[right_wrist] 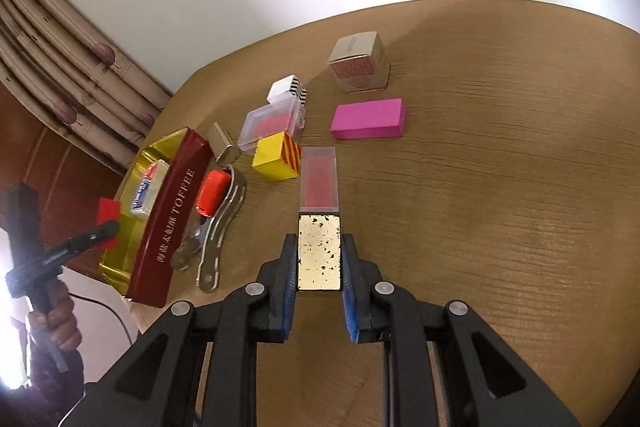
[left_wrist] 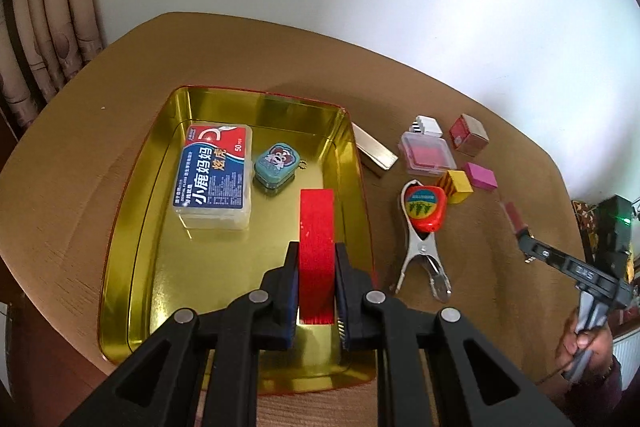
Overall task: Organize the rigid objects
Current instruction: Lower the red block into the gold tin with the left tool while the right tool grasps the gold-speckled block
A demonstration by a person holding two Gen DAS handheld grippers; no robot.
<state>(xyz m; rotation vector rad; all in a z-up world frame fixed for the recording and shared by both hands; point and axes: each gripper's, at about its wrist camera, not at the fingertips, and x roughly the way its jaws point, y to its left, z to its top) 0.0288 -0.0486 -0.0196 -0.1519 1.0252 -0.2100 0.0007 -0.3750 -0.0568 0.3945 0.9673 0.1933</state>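
Two grabs going on at once. The red block (left_wrist: pixel 316 255) is pinched between the fingers of the left hand-held gripper (left_wrist: pixel 316 263), held over the gold tin tray (left_wrist: pixel 140 219), which already has the floss box (left_wrist: pixel 215 175) and a little teal tin (left_wrist: pixel 277 161) inside. The right hand-held gripper (right_wrist: pixel 319 259) is clamped on a gold-and-clear lipstick case (right_wrist: pixel 319 219), angled low over the wooden surface (right_wrist: pixel 500 207), case pointing forward. Just beyond sit the yellow cube (right_wrist: pixel 276 157), pink block (right_wrist: pixel 368 119) and a metal clip (right_wrist: pixel 218 227) with a red tag beside the tray.
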